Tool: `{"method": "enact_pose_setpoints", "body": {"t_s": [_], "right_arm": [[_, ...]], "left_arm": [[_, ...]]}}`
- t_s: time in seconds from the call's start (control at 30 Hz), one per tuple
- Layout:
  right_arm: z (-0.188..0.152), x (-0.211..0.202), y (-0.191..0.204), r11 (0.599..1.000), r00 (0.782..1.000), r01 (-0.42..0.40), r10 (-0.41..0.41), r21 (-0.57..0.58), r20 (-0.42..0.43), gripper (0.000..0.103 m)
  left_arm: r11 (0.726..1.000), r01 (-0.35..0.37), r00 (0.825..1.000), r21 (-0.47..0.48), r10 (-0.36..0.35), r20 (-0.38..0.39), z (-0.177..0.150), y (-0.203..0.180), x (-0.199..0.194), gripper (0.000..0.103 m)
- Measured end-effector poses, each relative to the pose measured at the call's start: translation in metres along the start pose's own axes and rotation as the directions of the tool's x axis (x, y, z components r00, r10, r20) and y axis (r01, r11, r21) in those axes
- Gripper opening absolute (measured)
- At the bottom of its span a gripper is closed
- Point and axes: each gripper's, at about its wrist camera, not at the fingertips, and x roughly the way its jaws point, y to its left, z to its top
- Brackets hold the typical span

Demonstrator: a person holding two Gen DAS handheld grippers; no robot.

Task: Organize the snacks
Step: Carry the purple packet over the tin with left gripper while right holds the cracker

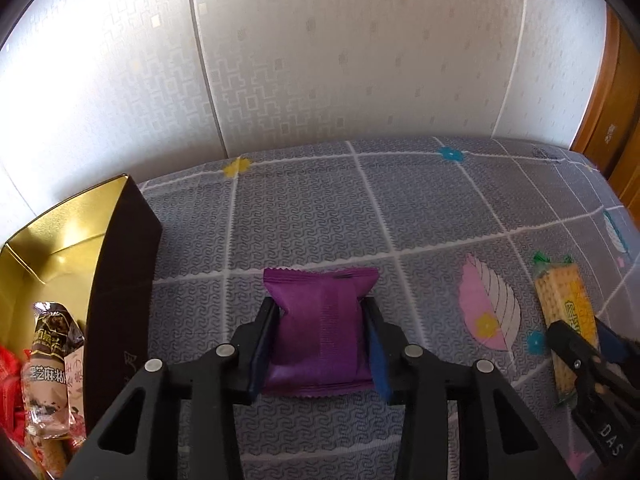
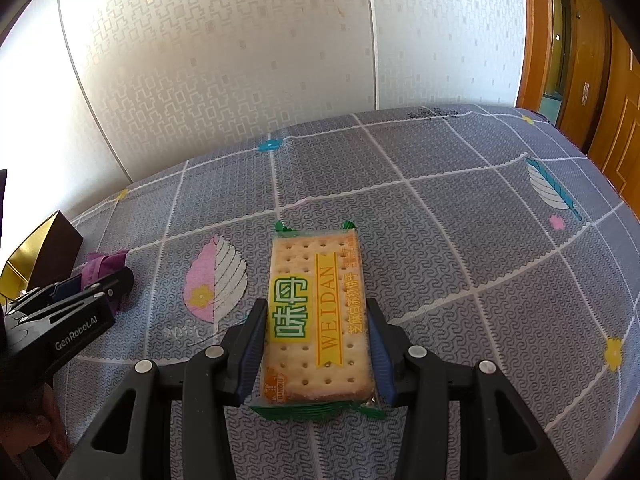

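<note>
Snacks are split between your two tools and the box [image 1: 120, 280], so take that black box with its gold lining as your marker. One purple packet [image 1: 320, 328] lies on the grey patterned cloth [image 1: 400, 208] just right of the box, and your left gripper [image 1: 320, 344] has its blue pads against both sides of it; the jaws look closed on the packet, though you cannot see whether it is lifted clear of the cloth. One cracker pack [image 2: 316, 316] with green ends, lettered WEIDAN, sits further right of the box, beyond a pink leaf print, and your right gripper [image 2: 316, 344] clamps it by its long edges. In the left wrist view that pack is half hidden behind the right tool, and in the right wrist view the purple packet shows only as a crumpled scrap behind the left tool. Inside the box you can count one brown wrapped bar [image 1: 50, 360] standing on end, with a pale wrapper beside it; the red wrappers [image 1: 10, 380] at the frame edge are cut off, so their number cannot be told. The box's far corner is all that the right wrist view catches. A bit of your hand shows dimly at that view's lower left edge.
</note>
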Motion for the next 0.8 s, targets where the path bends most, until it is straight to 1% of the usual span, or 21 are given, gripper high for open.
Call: {"method": "enact_pose_setpoints", "body": {"t_s": [0.13,0.3,0.43,0.57,0.63,0.8], "right_arm": [[-0.001,0.001,0.002,1.0,1.0,0.008,-0.008,-0.008,0.003,0.048],[-0.002,0.001,0.003,1.0,1.0,0.015,-0.015,-0.011,0.007,0.048],[-0.002,0.0,0.003,1.0,1.0,0.016,-0.016,-0.007,0.016,0.047],[-0.004,-0.001,0.006,1.0,1.0,0.004,-0.003,-0.015,0.024,0.047],[-0.004,-0.003,0.007,1.0,0.999,-0.005,0.006,-0.022,0.035,0.047],[-0.004,-0.01,0.013,0.999,0.997,-0.028,0.032,-0.047,0.075,0.047]], "left_arm": [[0.999,0.012,1.0,0.051,-0.013,0.028,-0.01,-0.008,-0.006,0.039],[0.998,0.041,0.998,0.045,-0.043,0.048,-0.027,-0.008,-0.02,0.038],[0.996,0.078,0.995,0.032,-0.08,0.055,-0.04,-0.008,-0.032,0.038],[0.992,0.122,0.988,0.033,-0.124,0.095,-0.047,-0.007,-0.05,0.038],[0.988,0.148,0.981,0.04,-0.152,0.124,-0.049,-0.006,-0.061,0.038],[0.985,0.158,0.969,0.067,-0.168,0.183,-0.056,0.001,-0.086,0.038]]}}
